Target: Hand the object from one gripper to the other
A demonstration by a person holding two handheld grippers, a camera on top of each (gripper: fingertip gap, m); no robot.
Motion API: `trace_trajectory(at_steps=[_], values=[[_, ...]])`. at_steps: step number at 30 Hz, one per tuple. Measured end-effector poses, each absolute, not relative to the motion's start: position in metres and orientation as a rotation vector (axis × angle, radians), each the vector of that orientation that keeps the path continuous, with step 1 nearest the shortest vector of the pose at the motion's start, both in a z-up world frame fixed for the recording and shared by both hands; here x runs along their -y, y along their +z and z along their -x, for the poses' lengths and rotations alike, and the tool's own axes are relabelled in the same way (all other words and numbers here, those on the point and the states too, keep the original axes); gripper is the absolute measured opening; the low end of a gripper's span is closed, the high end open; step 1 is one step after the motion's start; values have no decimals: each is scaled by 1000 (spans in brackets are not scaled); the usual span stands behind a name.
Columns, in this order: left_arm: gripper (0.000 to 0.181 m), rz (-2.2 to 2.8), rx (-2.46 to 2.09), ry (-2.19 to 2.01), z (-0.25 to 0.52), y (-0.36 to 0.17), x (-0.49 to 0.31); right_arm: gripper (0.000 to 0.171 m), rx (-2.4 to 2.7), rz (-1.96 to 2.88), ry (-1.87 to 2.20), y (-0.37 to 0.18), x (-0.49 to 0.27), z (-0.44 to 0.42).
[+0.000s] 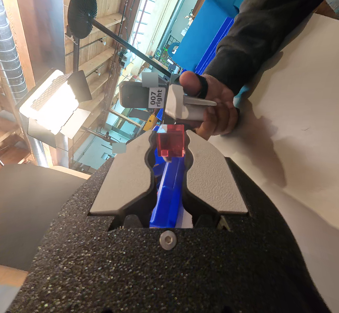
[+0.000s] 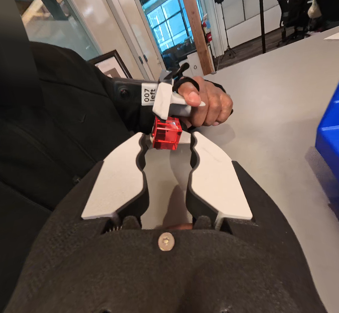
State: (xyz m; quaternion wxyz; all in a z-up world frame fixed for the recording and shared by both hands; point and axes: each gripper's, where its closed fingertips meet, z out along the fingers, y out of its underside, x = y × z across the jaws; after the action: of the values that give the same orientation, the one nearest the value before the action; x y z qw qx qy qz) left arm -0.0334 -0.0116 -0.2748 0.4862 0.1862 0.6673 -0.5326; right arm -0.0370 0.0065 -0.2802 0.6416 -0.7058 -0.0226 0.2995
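The room was a workshop-like office: in the right wrist view a window (image 2: 168, 21) glowed at top centre beside a wooden post (image 2: 196, 28), and in the left wrist view, which was turned on its side, a lit studio lamp (image 1: 49, 102) filled the left edge under a plank ceiling. The pale table (image 2: 256, 102) ran across the right half of both views, with a blue bin (image 2: 328, 129) at the right edge of the right wrist view. The red see-through cube (image 1: 170, 140) was off the table, at the centre of both frames, where the two tools met. The left gripper (image 1: 169, 135) had its fingers (image 1: 128, 175) drawn narrow, one pad against each side of the cube, so it appeared to be gripping it. The right gripper (image 2: 167, 137) had its fingers (image 2: 216, 179) spread wide. The cube sat between their tips, close against the frame-left finger, with a clear gap to the frame-right one. The two tools were turned a quarter turn to each other, so each appeared edge-on in the other's view, just above the cube. In the left wrist view a hand (image 1: 216, 105) in a dark sleeve (image 1: 266, 28) held the right tool at centre right. In the right wrist view the other hand (image 2: 207, 105) held the left tool above the cube, in front of a dark jacket (image 2: 64, 120).
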Motion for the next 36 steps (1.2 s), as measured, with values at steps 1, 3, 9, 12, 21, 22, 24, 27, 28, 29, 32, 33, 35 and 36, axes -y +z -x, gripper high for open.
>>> trace_trajectory(at_steps=[1,3,9,12,21,22,24,27,28,29,32,33,35,36], values=[[30,-453,-1626,-1293,33,-276,12,41,61,1637,663,-284,-9,39],[29,-422,-1646,-1299,29,-278,10,30,70,1652,590,-285,-11,38],[54,3,-1925,-1677,10,-276,4,28,160,1580,34,-273,-5,4],[56,252,-2007,-1917,4,-269,-1,28,212,1601,-217,-274,-6,-4],[55,861,-2148,-1850,-26,-300,-2,28,355,1812,-1008,-304,-11,-41],[54,910,-2146,-1843,-27,-302,0,28,365,1837,-1043,-308,-11,-43],[51,978,-2128,-1826,-30,-305,0,28,373,1845,-1075,-310,-12,-43],[50,994,-2113,-1766,-34,-309,-3,28,408,1833,-1094,-309,-14,-38],[50,988,-2132,-1746,-34,-311,-2,28,422,1829,-1105,-309,-15,-37],[49,988,-2151,-1733,-33,-314,-1,28,441,1822,-1112,-309,-16,-35],[30,890,-2169,-1745,-26,-310,4,28,482,1789,-1121,-308,-19,-27],[27,838,-2161,-1723,-25,-309,4,28,479,1773,-1112,-306,-19,-26],[31,686,-2126,-1640,-25,-305,2,29,441,1752,-1017,-302,-18,-22],[30,589,-2078,-1589,-26,-301,0,32,409,1748,-943,-300,-17,-21]])
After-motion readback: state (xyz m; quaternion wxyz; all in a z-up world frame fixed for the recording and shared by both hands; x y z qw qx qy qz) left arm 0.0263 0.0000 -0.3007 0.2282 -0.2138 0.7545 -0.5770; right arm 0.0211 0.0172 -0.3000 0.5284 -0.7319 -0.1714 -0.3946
